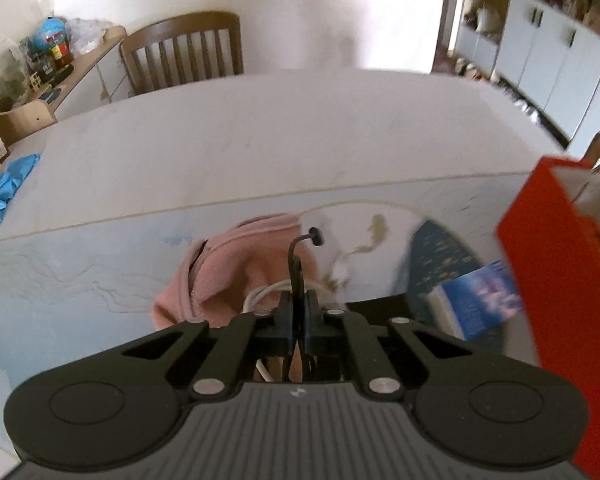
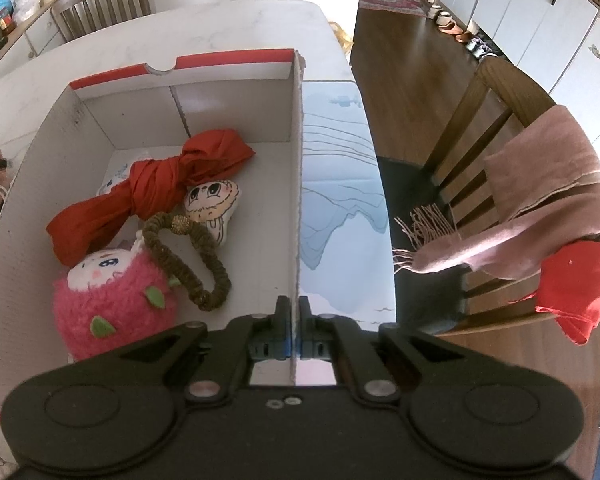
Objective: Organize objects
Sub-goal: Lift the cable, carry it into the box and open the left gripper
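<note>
Pinching a black cable (image 1: 298, 264) in your clenched left tongs (image 1: 299, 312), you are steadying the box (image 2: 296, 184) wall, gripped by your right tongs (image 2: 294, 312). Next, carry the cable rightward into it.

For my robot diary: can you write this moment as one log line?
left gripper: shut on black cable | right gripper: shut on box wall

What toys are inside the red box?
Inside the red box: pink plush doll, small cartoon doll, knotted red cloth, brown beaded loop. Something white under the cloth stays mostly hidden.
</note>
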### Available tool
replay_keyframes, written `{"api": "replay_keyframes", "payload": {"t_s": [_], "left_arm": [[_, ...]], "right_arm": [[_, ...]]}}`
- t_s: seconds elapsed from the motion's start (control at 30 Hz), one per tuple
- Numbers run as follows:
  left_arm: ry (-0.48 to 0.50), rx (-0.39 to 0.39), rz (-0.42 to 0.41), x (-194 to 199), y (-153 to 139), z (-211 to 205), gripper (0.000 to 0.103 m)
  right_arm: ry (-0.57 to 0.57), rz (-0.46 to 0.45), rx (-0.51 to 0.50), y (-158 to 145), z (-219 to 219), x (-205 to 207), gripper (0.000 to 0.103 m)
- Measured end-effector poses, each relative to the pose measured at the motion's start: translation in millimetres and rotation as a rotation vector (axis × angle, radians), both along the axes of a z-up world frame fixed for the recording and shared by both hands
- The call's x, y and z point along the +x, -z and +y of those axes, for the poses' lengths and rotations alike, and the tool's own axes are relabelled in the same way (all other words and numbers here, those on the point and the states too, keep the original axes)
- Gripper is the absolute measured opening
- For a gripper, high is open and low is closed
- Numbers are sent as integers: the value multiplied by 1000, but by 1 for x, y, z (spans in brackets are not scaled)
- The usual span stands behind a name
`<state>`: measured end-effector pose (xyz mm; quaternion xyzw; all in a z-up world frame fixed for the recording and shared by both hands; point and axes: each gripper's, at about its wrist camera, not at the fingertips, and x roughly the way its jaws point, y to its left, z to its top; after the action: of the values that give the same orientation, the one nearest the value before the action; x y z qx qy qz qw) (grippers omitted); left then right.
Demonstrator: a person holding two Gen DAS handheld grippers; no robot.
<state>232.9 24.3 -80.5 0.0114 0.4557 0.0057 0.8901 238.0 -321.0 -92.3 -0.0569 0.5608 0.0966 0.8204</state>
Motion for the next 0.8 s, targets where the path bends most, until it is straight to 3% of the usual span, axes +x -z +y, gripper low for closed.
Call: {"api": "replay_keyframes", "payload": {"t_s": [0.5, 0.8], "left_arm": [[179, -186, -125, -18, -73, -57, 4], [378, -244, -107, -12, -89, -126, 4]], "right_arm": [[2, -8, 7, -2, 2, 0, 1], [-2, -15, 17, -2, 1, -2, 1]]}}
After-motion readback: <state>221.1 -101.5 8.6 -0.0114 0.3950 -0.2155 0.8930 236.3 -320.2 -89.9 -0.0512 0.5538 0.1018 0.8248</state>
